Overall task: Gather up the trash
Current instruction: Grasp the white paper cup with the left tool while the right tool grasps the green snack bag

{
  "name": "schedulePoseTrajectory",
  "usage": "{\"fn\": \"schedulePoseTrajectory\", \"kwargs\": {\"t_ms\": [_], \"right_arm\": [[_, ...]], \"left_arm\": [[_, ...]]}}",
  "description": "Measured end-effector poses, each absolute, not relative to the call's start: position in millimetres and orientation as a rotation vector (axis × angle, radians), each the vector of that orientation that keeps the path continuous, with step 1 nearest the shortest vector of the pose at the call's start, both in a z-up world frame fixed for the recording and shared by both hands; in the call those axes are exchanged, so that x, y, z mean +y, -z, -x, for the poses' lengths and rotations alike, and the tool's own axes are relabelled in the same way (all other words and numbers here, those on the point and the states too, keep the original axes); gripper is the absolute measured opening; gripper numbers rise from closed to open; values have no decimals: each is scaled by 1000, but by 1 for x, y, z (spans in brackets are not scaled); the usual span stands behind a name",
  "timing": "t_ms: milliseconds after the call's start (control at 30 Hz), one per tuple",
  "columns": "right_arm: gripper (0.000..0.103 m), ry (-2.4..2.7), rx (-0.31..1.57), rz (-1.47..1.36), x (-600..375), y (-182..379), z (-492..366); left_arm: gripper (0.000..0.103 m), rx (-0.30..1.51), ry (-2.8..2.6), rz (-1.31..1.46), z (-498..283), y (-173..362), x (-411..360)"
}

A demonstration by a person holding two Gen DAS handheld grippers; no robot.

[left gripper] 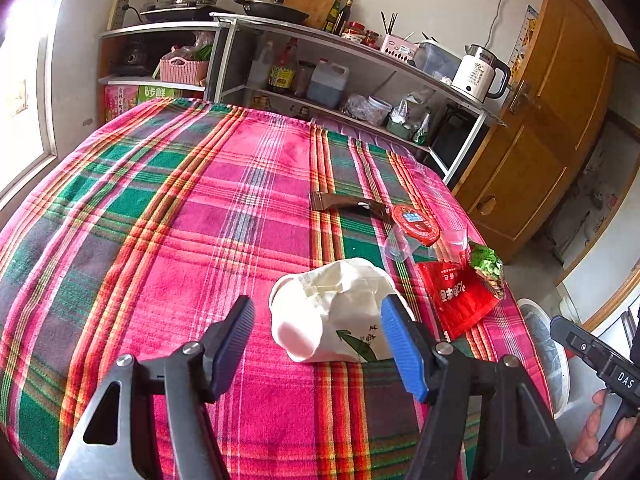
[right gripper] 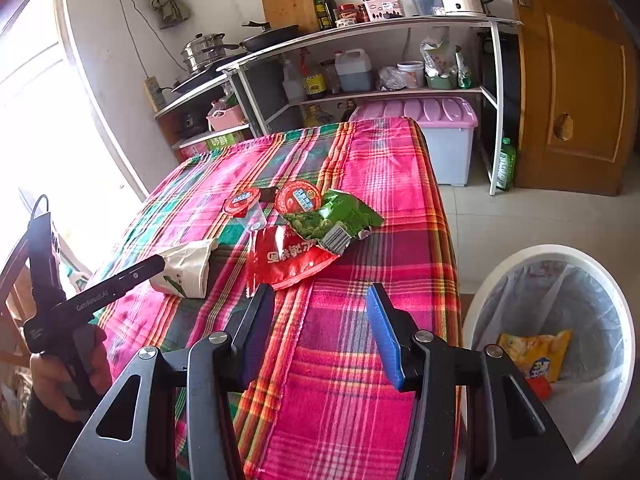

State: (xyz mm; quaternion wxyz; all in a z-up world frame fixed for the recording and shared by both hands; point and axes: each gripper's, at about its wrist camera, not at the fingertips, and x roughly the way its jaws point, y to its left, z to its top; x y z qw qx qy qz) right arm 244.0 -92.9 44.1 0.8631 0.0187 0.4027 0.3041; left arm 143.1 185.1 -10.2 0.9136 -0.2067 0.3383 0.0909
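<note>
A crushed white paper cup (left gripper: 328, 312) lies on its side on the plaid tablecloth (left gripper: 180, 220); it also shows in the right wrist view (right gripper: 188, 266). My left gripper (left gripper: 318, 344) is open, its jaws on either side of the cup, not closed on it. Beyond lie a red wrapper (left gripper: 460, 296) (right gripper: 288, 262), a green snack bag (left gripper: 488, 266) (right gripper: 336, 220), clear jelly cups with red lids (left gripper: 414, 224) (right gripper: 298, 198) and a brown wrapper (left gripper: 348, 202). My right gripper (right gripper: 320, 322) is open and empty above the table's near right part.
A white trash bin (right gripper: 560, 320) with a clear liner stands on the floor right of the table, holding a yellow packet (right gripper: 536, 354). A kitchen shelf (right gripper: 360, 92), a lilac storage box (right gripper: 440, 136) and a wooden door (right gripper: 576, 80) stand behind.
</note>
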Motion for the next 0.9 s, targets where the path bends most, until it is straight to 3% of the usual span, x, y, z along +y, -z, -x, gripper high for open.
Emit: {"fn": "schedulePoseTrajectory", "kwargs": {"t_ms": [433,733,900], "right_arm": [[53,-604,850,-46,-66,-39,-283],[53,-534,963,-150,-59,-15,-324],[53,-531,1017,-178,-57,-4,-329]], "left_arm": [[68,749,-173,469,-165,19,193],[69,761,-148,453,-164,19,183],[62,749,-151,456,-161,17,182]]}}
